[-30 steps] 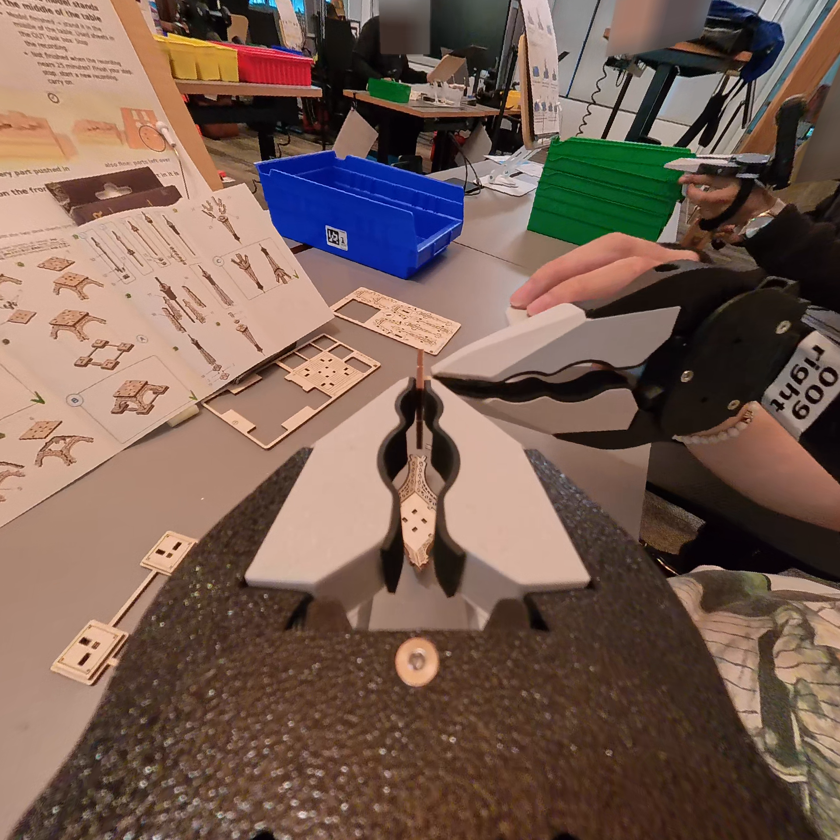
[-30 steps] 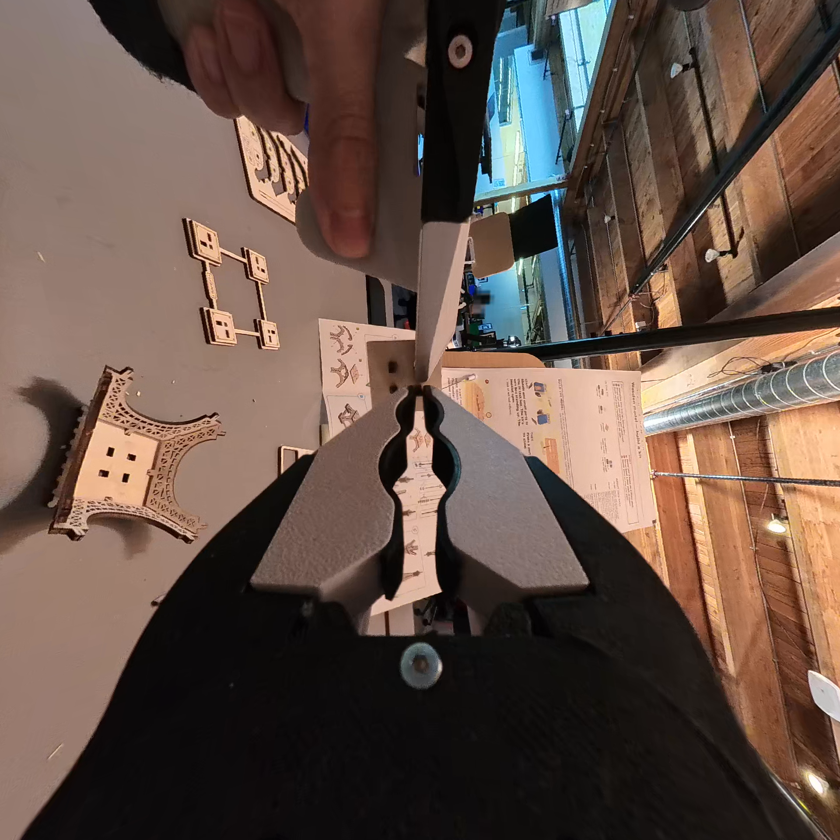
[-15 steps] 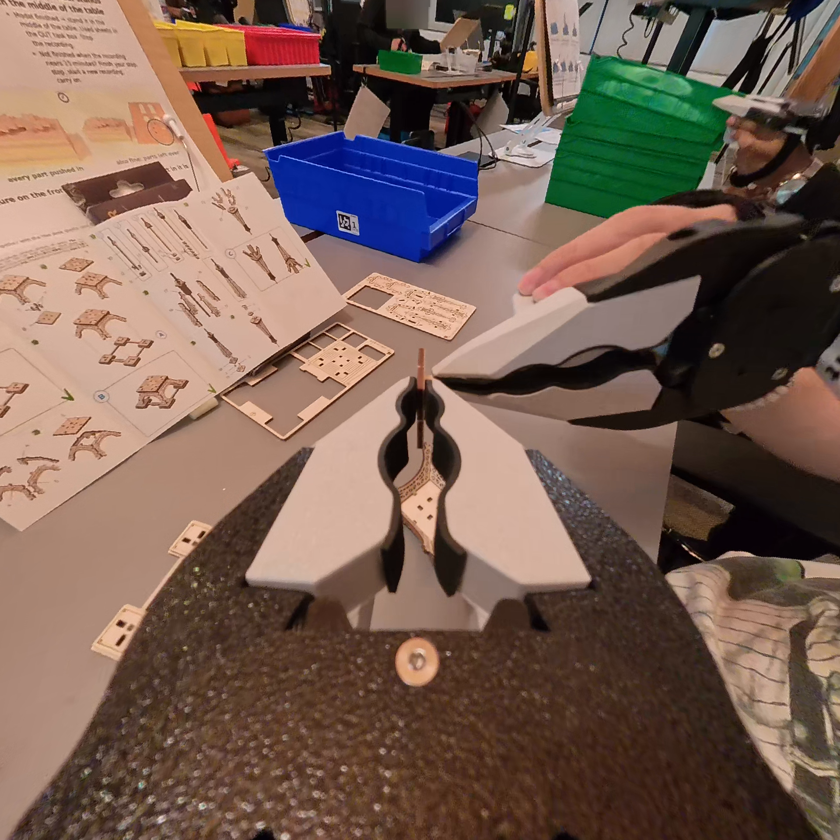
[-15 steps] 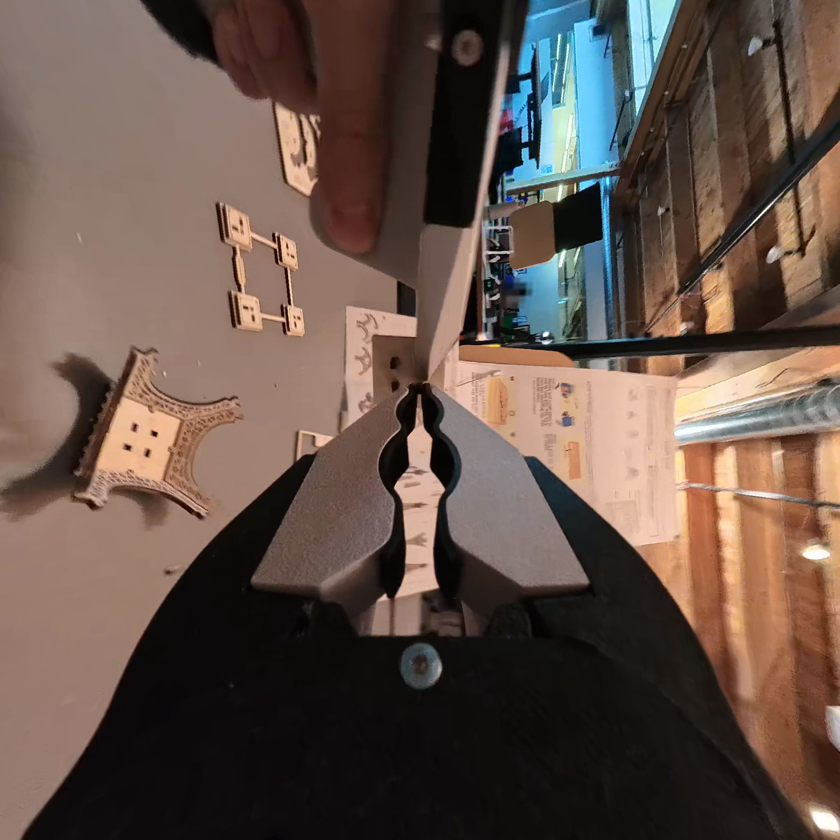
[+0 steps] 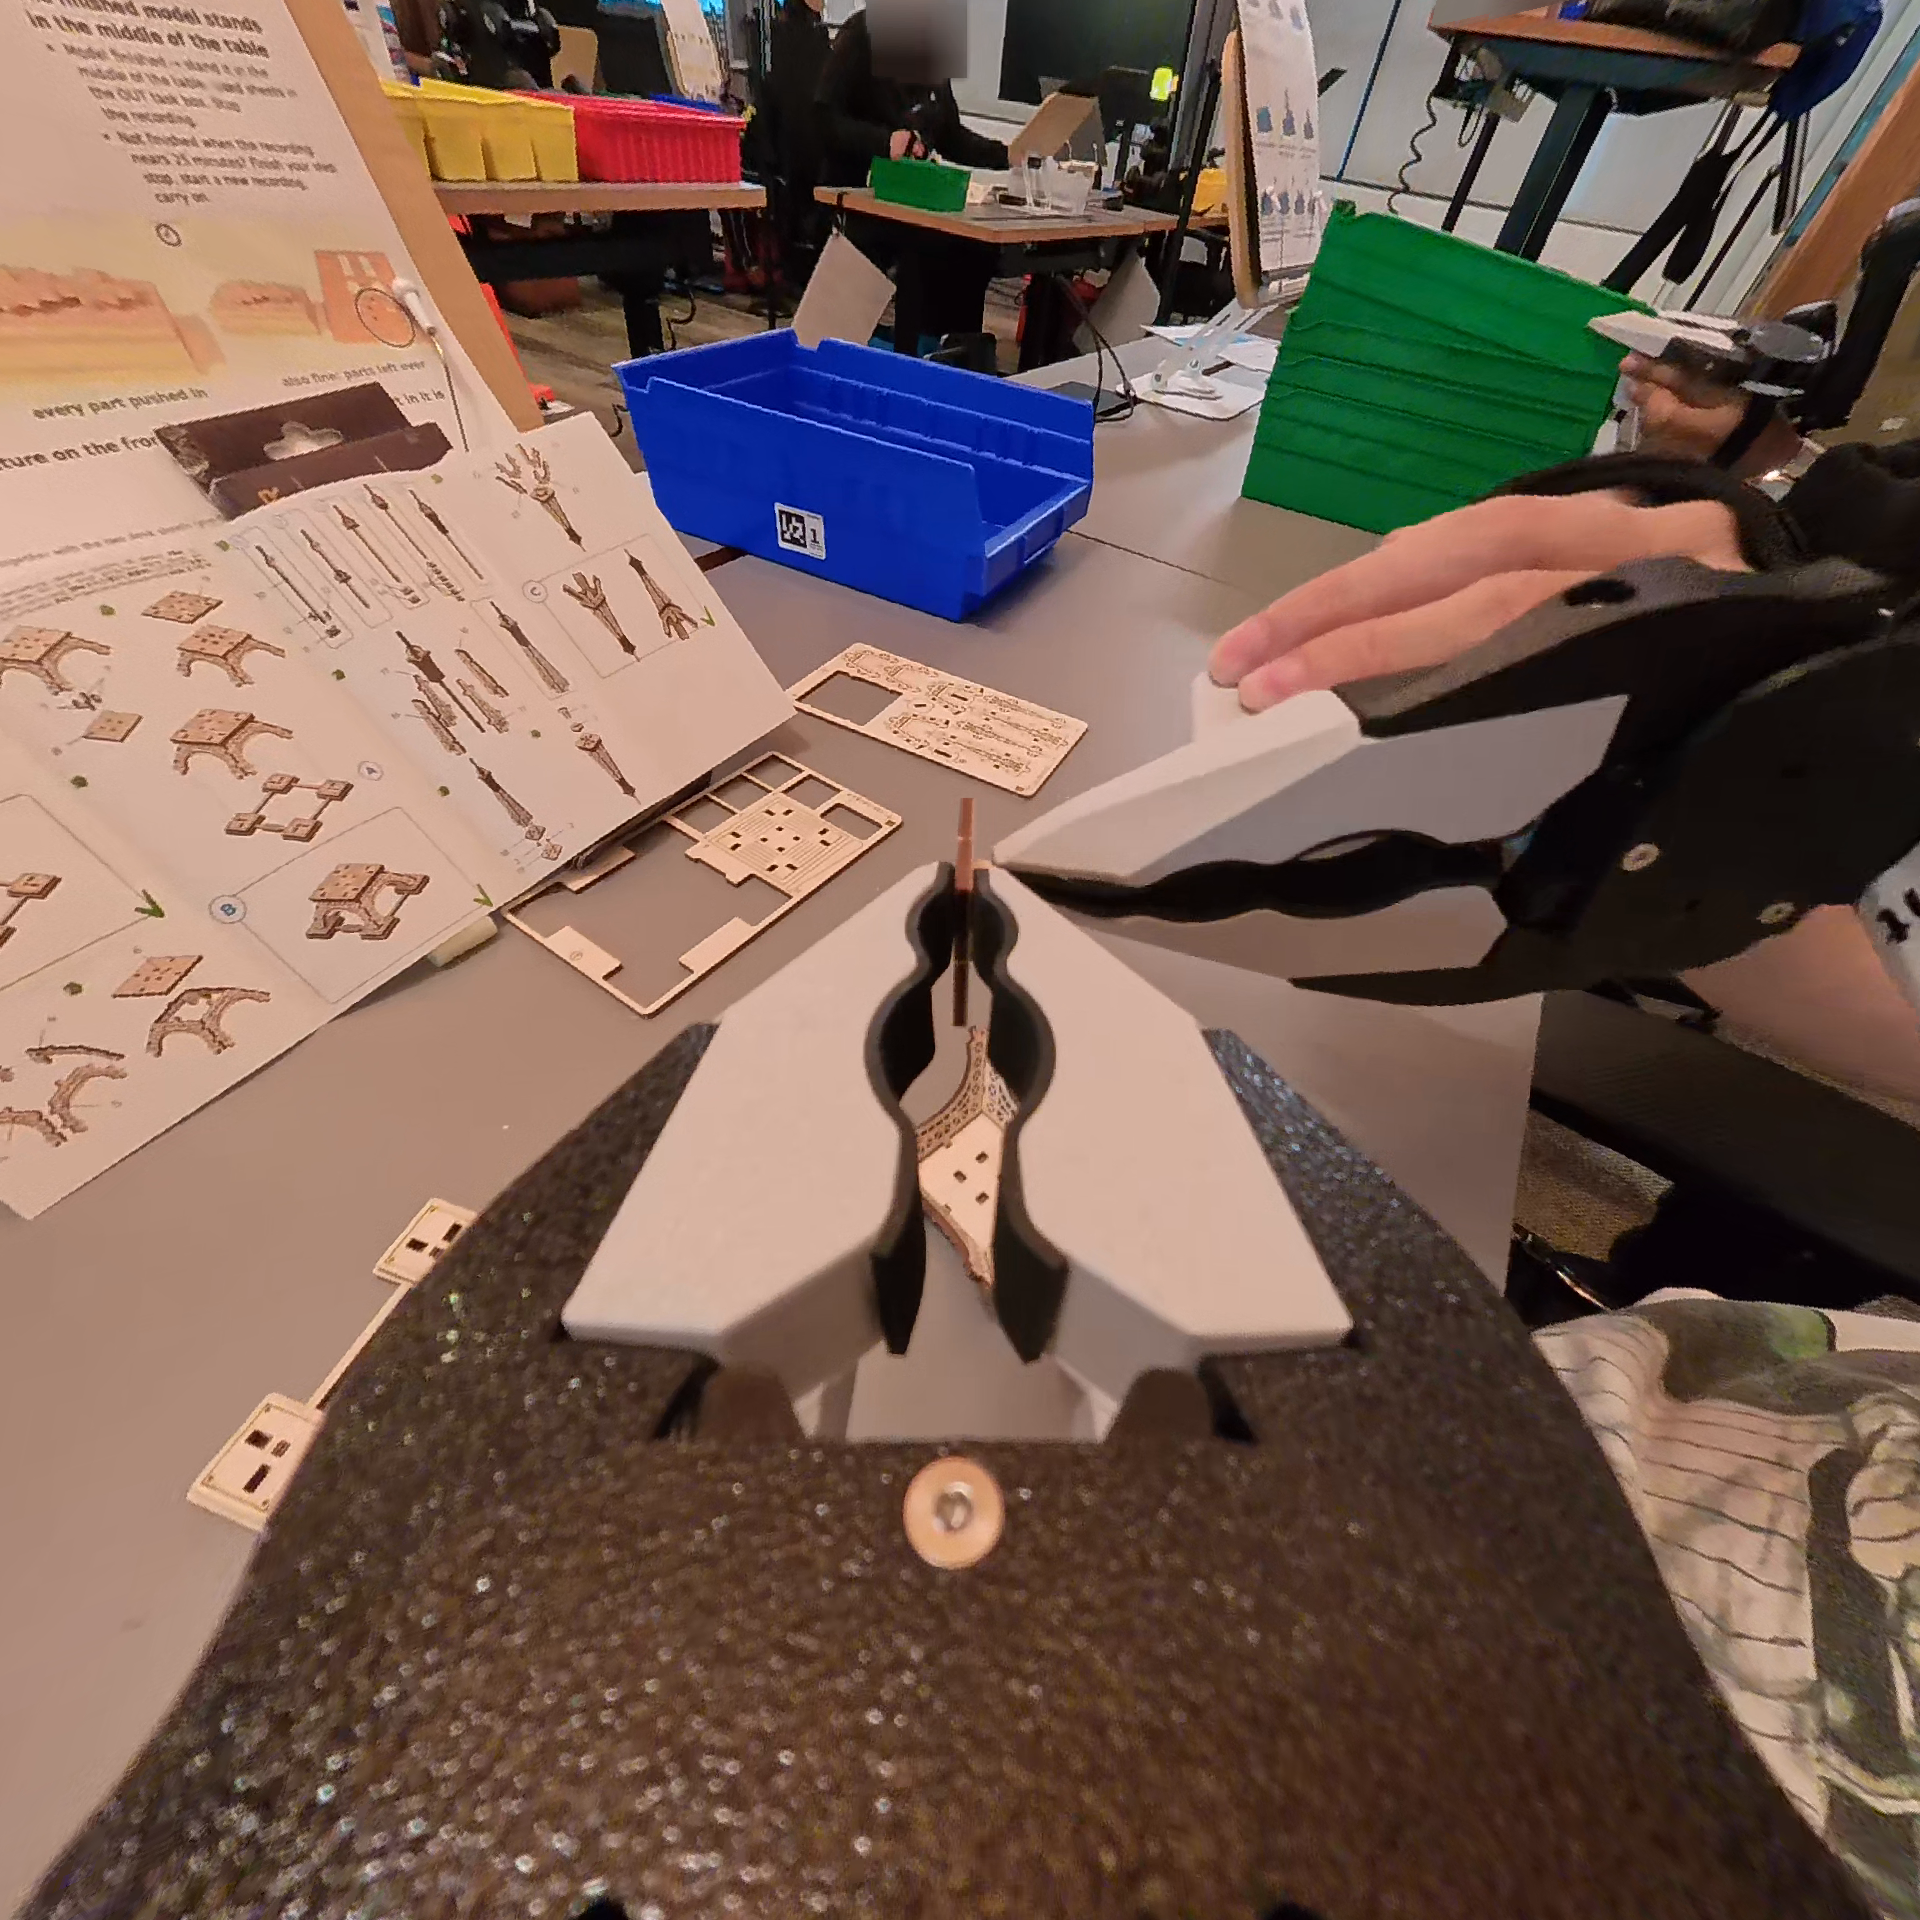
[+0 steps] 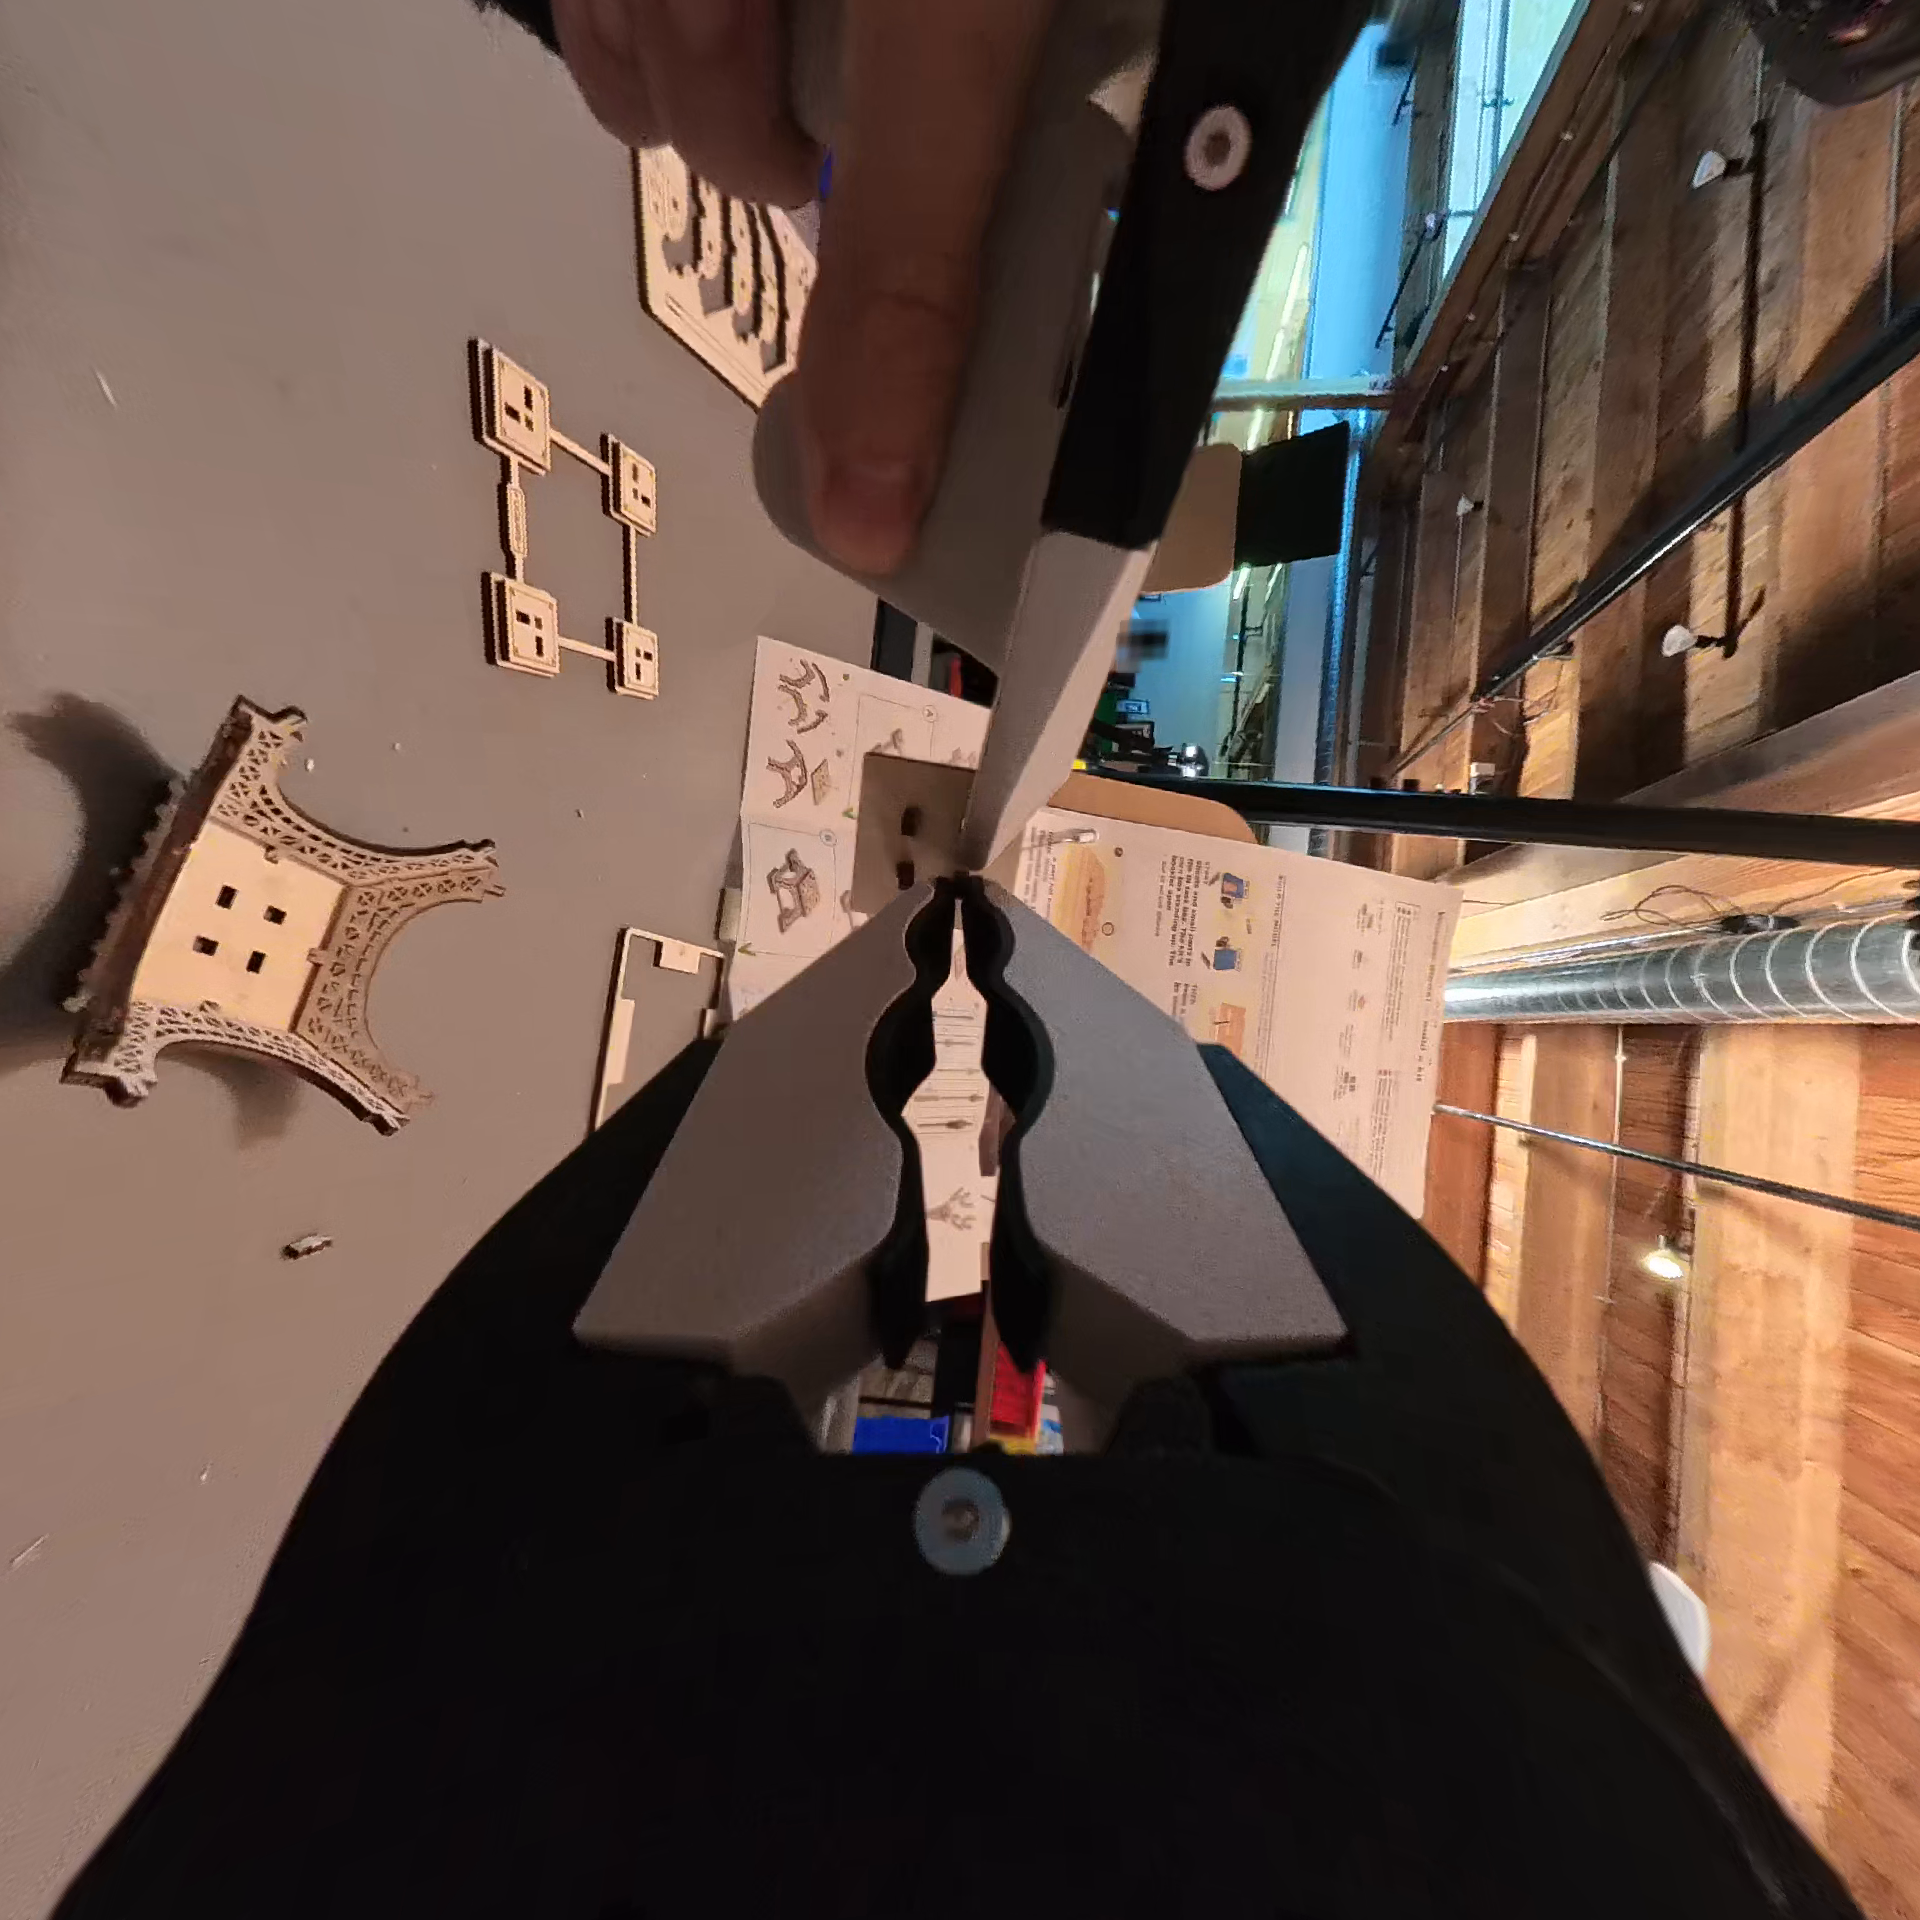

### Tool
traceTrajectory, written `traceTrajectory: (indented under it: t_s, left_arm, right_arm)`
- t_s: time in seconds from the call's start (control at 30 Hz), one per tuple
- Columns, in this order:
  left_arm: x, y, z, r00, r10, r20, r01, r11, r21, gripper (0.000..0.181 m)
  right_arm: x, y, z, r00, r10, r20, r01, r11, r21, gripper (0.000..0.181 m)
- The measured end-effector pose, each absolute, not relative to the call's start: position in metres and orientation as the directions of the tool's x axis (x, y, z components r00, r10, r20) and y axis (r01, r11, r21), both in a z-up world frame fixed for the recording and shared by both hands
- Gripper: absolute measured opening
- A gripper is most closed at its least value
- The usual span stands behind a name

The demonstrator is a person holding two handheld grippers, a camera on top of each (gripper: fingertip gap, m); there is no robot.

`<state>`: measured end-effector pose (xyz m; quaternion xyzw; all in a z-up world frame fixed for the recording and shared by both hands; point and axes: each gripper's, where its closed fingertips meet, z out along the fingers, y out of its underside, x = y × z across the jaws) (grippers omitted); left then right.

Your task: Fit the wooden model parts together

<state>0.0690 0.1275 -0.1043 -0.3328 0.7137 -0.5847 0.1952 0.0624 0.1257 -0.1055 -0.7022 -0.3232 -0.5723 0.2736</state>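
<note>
My left gripper (image 5: 961,883) is shut on a small thin wooden plate (image 5: 964,831), seen edge-on and standing upright between its tips. In the right wrist view the plate (image 6: 904,821) is a beige square with small holes. My right gripper (image 6: 956,883) is shut, and its tips touch the plate's side where the left fingertips (image 6: 1023,748) hold it. In the left wrist view it (image 5: 1003,860) comes in from the right. The wooden tower base (image 6: 260,935), with lattice arches, lies on the grey table (image 6: 208,312); part of it (image 5: 961,1153) shows under the left gripper.
A wooden frame of four linked pads (image 6: 566,520) lies beside the base. Two cut-out wooden sheets (image 5: 717,862) (image 5: 940,717) and an instruction sheet (image 5: 312,727) lie further back. A blue bin (image 5: 862,468) and stacked green bins (image 5: 1434,395) stand behind them. A person's hand (image 5: 1455,603) holds the right gripper. My left and right fingertips are right by each other.
Both grippers have stayed shut and tip to tip at the plate. They have shifted and tilted slightly together over the table.
</note>
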Motion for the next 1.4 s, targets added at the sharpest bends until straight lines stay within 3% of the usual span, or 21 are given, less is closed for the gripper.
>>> traceTrajectory:
  t_s: [0.1,0.23,0.37,0.5,0.67,0.83,0.93,1.03,1.13,1.2,1.3,1.4]
  left_arm:
    - [0.070,0.126,-0.107,-0.705,-0.698,0.122,-0.253,0.087,-0.964,0.000]
    - [0.069,0.124,-0.104,-0.710,-0.695,0.115,-0.245,0.090,-0.965,0.000]
    - [0.070,0.125,-0.105,-0.706,-0.697,0.126,-0.247,0.075,-0.966,0.000]
    - [0.070,0.124,-0.104,-0.706,-0.696,0.130,-0.246,0.068,-0.967,0.001]
    - [0.071,0.121,-0.105,-0.708,-0.700,0.094,-0.228,0.100,-0.968,0.001]
    - [0.074,0.122,-0.112,-0.696,-0.711,0.098,-0.245,0.107,-0.963,0.000]
    - [0.073,0.121,-0.110,-0.702,-0.704,0.114,-0.244,0.087,-0.966,0.001]
    - [0.073,0.120,-0.107,-0.702,-0.705,0.103,-0.233,0.090,-0.968,0.001]
    - [0.074,0.122,-0.111,-0.701,-0.705,0.106,-0.246,0.100,-0.964,0.001]
    - [0.095,0.158,-0.110,-0.552,-0.834,-0.005,-0.195,0.134,-0.972,0.000]
    - [0.083,0.161,-0.090,-0.627,-0.764,0.152,-0.217,-0.016,-0.976,0.000]
    - [0.083,0.157,-0.093,-0.593,-0.805,0.007,-0.169,0.115,-0.979,0.000]
  right_arm:
    - [0.064,0.124,-0.108,0.164,0.142,0.976,0.766,-0.642,-0.035,0.000]
    - [0.064,0.123,-0.104,0.259,0.083,0.962,0.758,-0.635,-0.149,0.000]
    - [0.063,0.124,-0.107,0.084,0.154,0.984,0.763,-0.645,0.036,0.000]
    - [0.064,0.123,-0.106,0.097,0.138,0.986,0.772,-0.636,0.013,0.000]
    - [0.065,0.120,-0.104,0.261,0.086,0.961,0.749,-0.647,-0.145,0.000]
    - [0.067,0.121,-0.113,0.072,0.194,0.978,0.724,-0.684,0.083,0.000]
    - [0.067,0.120,-0.112,0.103,0.174,0.979,0.737,-0.675,0.042,0.000]
    - [0.067,0.119,-0.106,0.231,0.109,0.967,0.742,-0.662,-0.102,0.000]
    - [0.066,0.120,-0.112,0.143,0.165,0.976,0.737,-0.675,0.006,0.000]
    - [0.052,0.126,-0.124,0.140,0.208,0.968,0.780,-0.626,0.021,0.000]
    - [0.064,0.116,-0.114,0.092,0.144,0.985,0.715,-0.698,0.035,0.000]
    - [0.088,0.097,-0.119,0.317,0.085,0.944,0.653,-0.742,-0.152,0.000]
